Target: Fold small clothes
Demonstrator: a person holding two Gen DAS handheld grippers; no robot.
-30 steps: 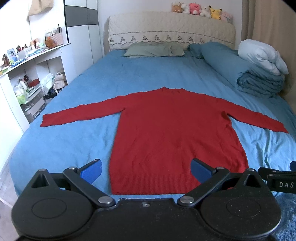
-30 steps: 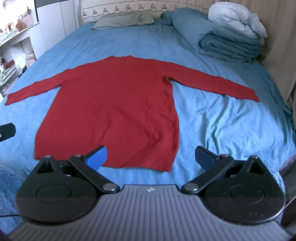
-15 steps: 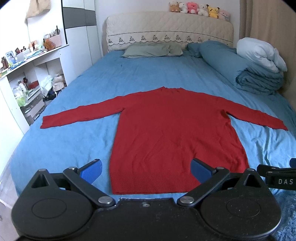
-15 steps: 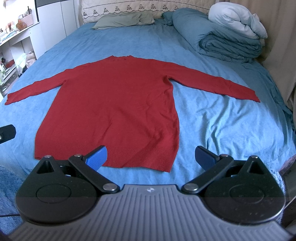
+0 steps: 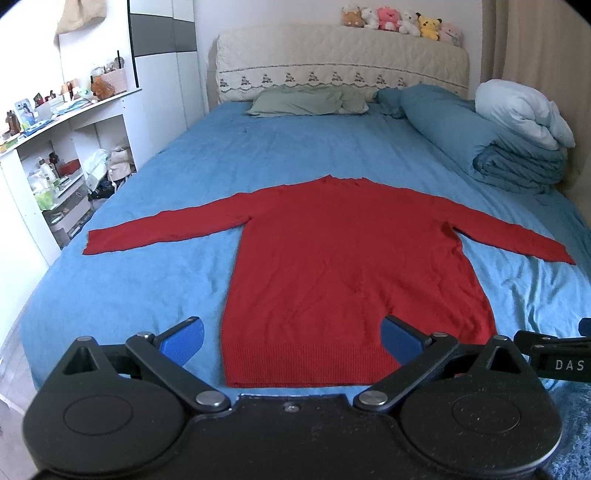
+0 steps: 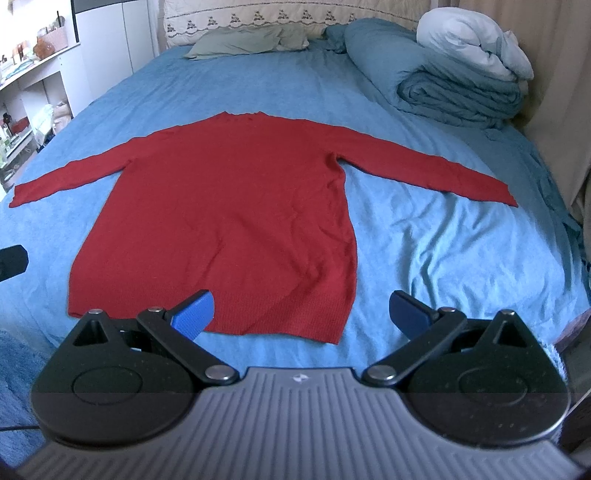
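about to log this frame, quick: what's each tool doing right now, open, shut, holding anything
Left tool: open, holding nothing, above the hem of the red sweater.
Right tool: open, holding nothing, near the sweater's right hem corner.

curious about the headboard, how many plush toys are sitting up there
6, in a row along the right half of the headboard top: brown, white, pink, white, yellow, pale pink.

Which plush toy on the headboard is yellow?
The yellow plush toy, second from the right in the row on the headboard; its neighbours are pink, white or brown.
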